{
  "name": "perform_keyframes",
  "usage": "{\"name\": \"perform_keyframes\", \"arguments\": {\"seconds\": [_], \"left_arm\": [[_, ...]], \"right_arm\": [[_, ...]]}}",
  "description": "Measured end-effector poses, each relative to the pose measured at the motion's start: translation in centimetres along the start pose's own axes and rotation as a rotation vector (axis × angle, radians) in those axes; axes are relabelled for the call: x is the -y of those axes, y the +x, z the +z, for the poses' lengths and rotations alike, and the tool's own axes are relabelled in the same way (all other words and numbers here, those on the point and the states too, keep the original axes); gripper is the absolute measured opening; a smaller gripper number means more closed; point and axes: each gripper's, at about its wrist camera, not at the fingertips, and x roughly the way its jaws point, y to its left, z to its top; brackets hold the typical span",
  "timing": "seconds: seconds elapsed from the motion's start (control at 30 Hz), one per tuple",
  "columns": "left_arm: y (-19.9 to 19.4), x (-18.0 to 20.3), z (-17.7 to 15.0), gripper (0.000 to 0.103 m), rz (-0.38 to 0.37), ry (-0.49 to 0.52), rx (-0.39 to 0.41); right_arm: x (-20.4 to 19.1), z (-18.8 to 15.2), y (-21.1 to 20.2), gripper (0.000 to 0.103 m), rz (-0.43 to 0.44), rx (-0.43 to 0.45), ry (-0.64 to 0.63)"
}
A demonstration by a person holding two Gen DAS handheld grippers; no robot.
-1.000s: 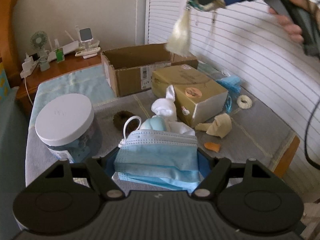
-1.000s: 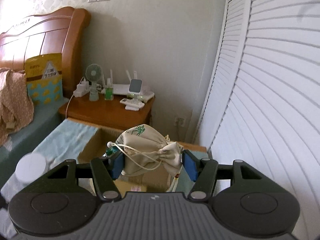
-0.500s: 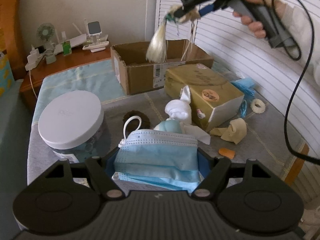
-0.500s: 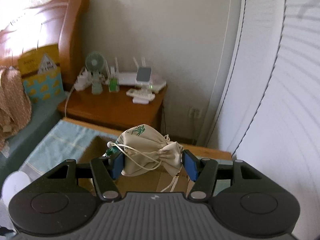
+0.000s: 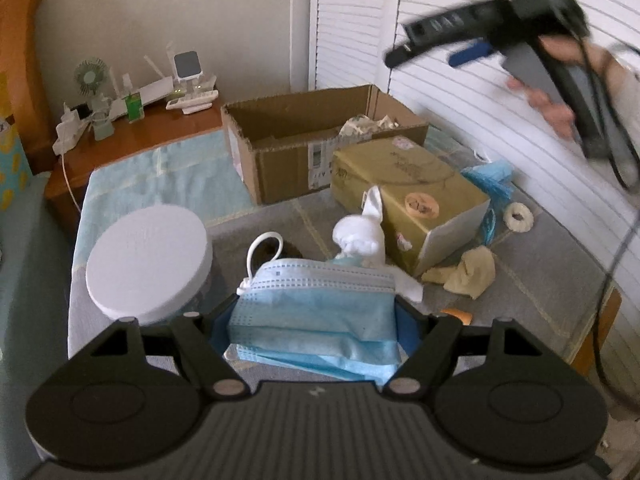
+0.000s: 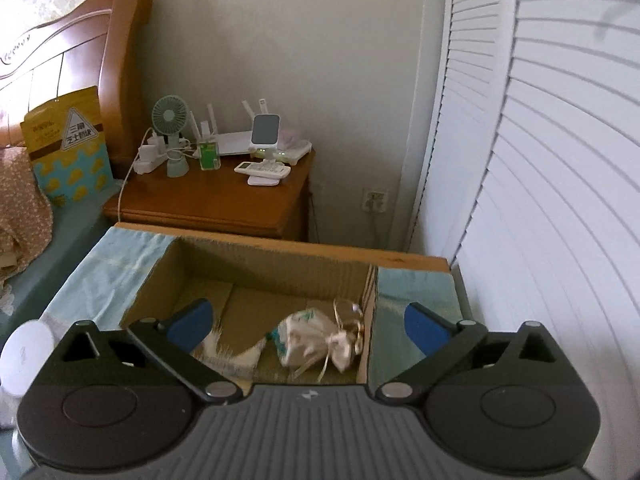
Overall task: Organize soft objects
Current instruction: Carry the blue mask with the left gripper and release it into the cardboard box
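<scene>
- Cardboard box (image 6: 256, 280): the drawstring pouch (image 6: 316, 340) is seen inside, near the right wall, free of any grip.
- Right gripper (image 6: 308, 320): jaws are opening wide above the box, nothing betw. them.
- Left gripper (image 5: 314, 320): clamped on the blue face masks (image 5: 316, 304).
- Risk: the masks are thin and stacked, so the lower ones may be lost on the way to the box.

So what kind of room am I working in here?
Most likely a bedroom. A carved wooden headboard stands against the wall beside a wooden nightstand that carries a small desk fan and chargers, and white louvred doors, probably a closet, run along the right side.
</scene>
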Motion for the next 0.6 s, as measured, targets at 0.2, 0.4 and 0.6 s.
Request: {"name": "perform_keyframes", "arguments": {"seconds": [0.2, 0.4, 0.6], "left_arm": [[0.0, -0.1, 3.3, 0.077, 0.001, 0.022, 0.015], [1.5, -0.2, 8.4, 0.077, 0.033, 0.031, 0.055], [5.0, -0.4, 13.6, 0.077, 0.054, 0.019, 0.064]], "right_arm": [[-1.0, -4.1, -2.0, 0.103, -0.095, -0.018, -0.023], [-2.0, -7.8, -4.1, 0.103, -0.091, -0.020, -0.032], [-2.0, -9.0, -5.5, 0.103, -0.080, -0.014, -0.029]]}}
